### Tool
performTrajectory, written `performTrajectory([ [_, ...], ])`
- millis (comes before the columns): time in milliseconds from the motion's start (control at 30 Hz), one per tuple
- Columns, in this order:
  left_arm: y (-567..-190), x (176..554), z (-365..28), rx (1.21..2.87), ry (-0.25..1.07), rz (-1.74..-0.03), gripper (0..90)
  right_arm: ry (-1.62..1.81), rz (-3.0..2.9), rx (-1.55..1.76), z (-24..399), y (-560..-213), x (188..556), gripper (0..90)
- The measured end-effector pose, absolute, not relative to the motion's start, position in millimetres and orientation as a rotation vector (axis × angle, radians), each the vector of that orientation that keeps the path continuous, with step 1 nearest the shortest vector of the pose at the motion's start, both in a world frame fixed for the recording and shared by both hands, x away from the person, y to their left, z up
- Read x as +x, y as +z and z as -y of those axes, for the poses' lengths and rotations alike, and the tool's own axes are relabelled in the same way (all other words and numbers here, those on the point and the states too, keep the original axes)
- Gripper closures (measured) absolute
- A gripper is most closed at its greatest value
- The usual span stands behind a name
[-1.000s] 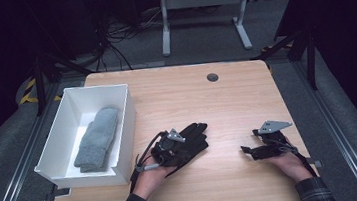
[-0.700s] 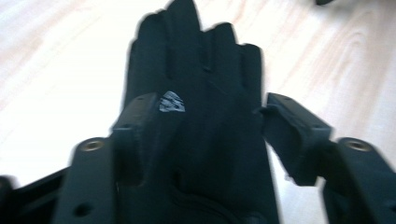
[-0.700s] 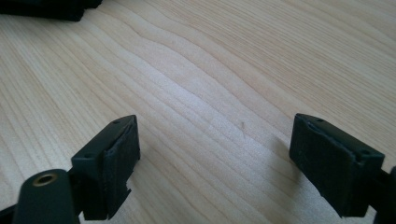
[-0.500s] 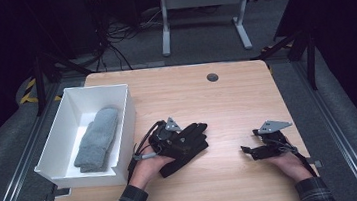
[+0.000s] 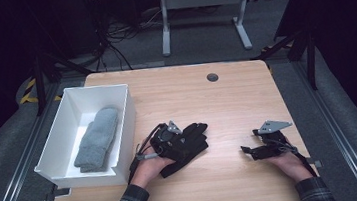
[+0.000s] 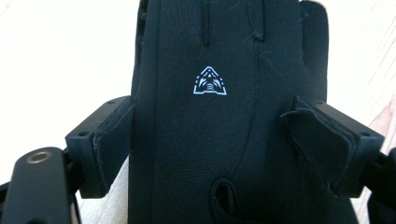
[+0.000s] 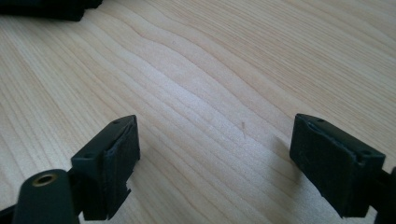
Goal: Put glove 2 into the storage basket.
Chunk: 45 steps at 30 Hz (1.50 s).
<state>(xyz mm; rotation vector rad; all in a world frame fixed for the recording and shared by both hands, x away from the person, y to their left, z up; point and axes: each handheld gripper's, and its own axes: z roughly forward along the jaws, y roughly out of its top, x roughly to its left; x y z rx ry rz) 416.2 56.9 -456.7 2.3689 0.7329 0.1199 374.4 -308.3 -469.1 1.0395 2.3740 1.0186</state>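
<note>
Black glove (image 5: pixel 186 147): flat on the table (image 5: pixel 227 100), centre front, fingers toward 1 o'clock – just right of the white bin (image 5: pixel 122 131).
Left gripper (image 5: pixel 171 142): over the glove's wrist end; jaws have just been opening, now spread wide, one at each edge of the glove (image 6: pixel 210 121), pads not pressing.
Right gripper (image 5: pixel 252 150): at 3 o'clock from the glove, well apart – jaws wide, bare wood between them (image 7: pixel 215 154).
Grey mitten (image 5: pixel 97 138): inside the bin.
</note>
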Motion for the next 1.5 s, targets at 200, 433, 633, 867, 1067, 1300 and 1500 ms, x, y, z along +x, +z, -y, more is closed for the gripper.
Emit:
performTrajectory([
  [200, -458, 416, -58, 2.368, 0.121, -0.719, 18.5, 1.019, -2.375, 1.038, 308, -469, 374, 16.1],
  [433, -453, 411, -56, 2.384, 0.061, -0.684, 40.7, 1.020, -2.375, 1.039, 308, -469, 374, 16.2],
  [633, -450, 410, -55, 2.388, -0.021, -0.713, 64.8, 1.020, -2.375, 1.038, 308, -469, 374, 16.0],
  [867, -447, 411, -55, 2.374, -0.051, -0.750, 68.7, 1.019, -2.377, 1.037, 308, -469, 374, 15.9],
  [1067, -432, 408, -54, 2.359, -0.046, -0.756, 68.9, 1.018, -2.377, 1.036, 308, -469, 374, 15.9],
  [1300, -407, 400, -56, 2.339, -0.047, -0.774, 68.7, 1.020, -2.376, 1.036, 308, -469, 374, 15.8],
  [1500, -380, 398, -60, 2.310, -0.024, -0.780, 68.6, 1.020, -2.377, 1.036, 308, -469, 374, 15.8],
])
